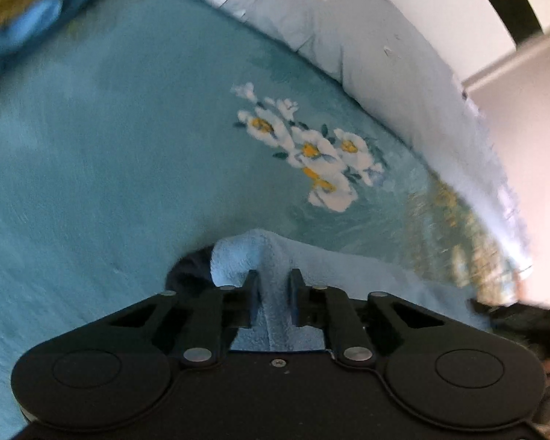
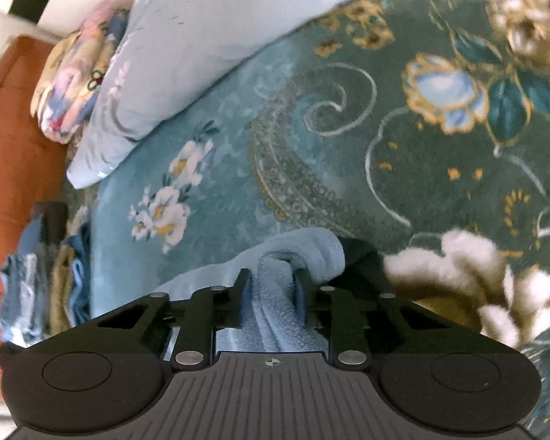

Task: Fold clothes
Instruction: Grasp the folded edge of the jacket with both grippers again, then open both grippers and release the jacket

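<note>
A light blue fleecy garment (image 1: 275,256) is pinched in my left gripper (image 1: 274,275), whose jaws are shut on a fold of it above the teal floral bedspread (image 1: 91,165). The cloth trails off to the right. In the right wrist view the same light blue garment (image 2: 304,253) is pinched in my right gripper (image 2: 271,275), also shut on a bunched fold, with a dark part of the cloth just right of the fingers. Both views are motion blurred.
A pale blue pillow (image 1: 366,36) lies along the bed's far edge, also in the right wrist view (image 2: 187,44). A pile of folded clothes (image 2: 44,278) sits at the left, blurred in the left wrist view (image 1: 22,11). A floral bundle (image 2: 73,84) and orange headboard (image 2: 7,146) stand behind.
</note>
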`<state>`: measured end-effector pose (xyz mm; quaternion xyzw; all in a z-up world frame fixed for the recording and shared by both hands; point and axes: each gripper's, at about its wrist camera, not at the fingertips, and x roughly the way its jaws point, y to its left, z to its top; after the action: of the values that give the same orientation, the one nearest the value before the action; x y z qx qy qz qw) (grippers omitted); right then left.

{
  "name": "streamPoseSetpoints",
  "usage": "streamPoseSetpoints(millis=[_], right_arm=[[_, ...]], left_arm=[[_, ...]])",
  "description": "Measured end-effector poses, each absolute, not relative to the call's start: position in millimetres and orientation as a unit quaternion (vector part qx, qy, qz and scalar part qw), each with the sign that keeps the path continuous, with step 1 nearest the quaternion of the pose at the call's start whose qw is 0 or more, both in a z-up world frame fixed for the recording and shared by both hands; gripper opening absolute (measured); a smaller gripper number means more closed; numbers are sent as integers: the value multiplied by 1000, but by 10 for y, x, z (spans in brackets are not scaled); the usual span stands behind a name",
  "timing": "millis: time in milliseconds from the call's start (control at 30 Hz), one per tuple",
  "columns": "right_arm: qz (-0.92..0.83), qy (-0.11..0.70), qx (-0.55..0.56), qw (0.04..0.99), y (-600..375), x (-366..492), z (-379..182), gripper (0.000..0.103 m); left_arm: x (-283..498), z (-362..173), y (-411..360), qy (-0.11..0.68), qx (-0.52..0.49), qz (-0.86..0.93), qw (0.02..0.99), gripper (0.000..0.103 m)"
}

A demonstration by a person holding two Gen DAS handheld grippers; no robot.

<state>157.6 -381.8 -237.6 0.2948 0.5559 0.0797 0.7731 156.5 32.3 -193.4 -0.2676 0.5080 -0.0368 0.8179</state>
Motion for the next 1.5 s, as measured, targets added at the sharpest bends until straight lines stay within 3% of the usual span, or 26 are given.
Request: streamPoseSetpoints(millis=[133,300,600,700,733,767,900,933,1000,1033,1067,1167,1500], right_arm=[[51,560,270,781,-3854,1490,-2356,14],[31,575,284,767,-3916,1489,-2546,14],[52,549,269,790,-3876,1411,-2334,21],[72,518,253,814,-3893,1280,-2109,34],[74,514,253,817,-3923,1226,-2089,40],[74,511,253,818,-3954,1172,-2076,48],[49,520,275,807,-4132,946,-2193,55],[42,525,284,801,-4174,890,-2247,63],[42,529,299,793,-4218,791,-2331,66],[46,530,305,790,-4225,758,-2365,72],[51,532,311,786,-4231,727,-2398,84],[62,532,316,783,-4202,678,-2476,89],[66,543,368,752,-4278,651,-2843,90]], left_arm=[[1502,-2007,253,514,-229,-18,827,14],[1443,-2194,390,513,-269,-15,815,21],[1394,-1869,369,489,-264,-36,831,17],[1228,-1634,425,453,-279,-40,846,33],[1170,-1616,435,449,-288,-39,845,48],[1112,-1599,446,444,-297,-37,845,54],[931,-1686,447,457,-309,-22,834,62],[903,-1727,442,466,-310,-19,829,62],[842,-1786,419,470,-310,-17,826,71],[813,-1810,404,470,-309,-18,827,79],[792,-1821,394,469,-310,-19,827,84],[759,-1862,377,470,-316,-21,824,97],[775,-2182,595,490,-378,2,785,98]])
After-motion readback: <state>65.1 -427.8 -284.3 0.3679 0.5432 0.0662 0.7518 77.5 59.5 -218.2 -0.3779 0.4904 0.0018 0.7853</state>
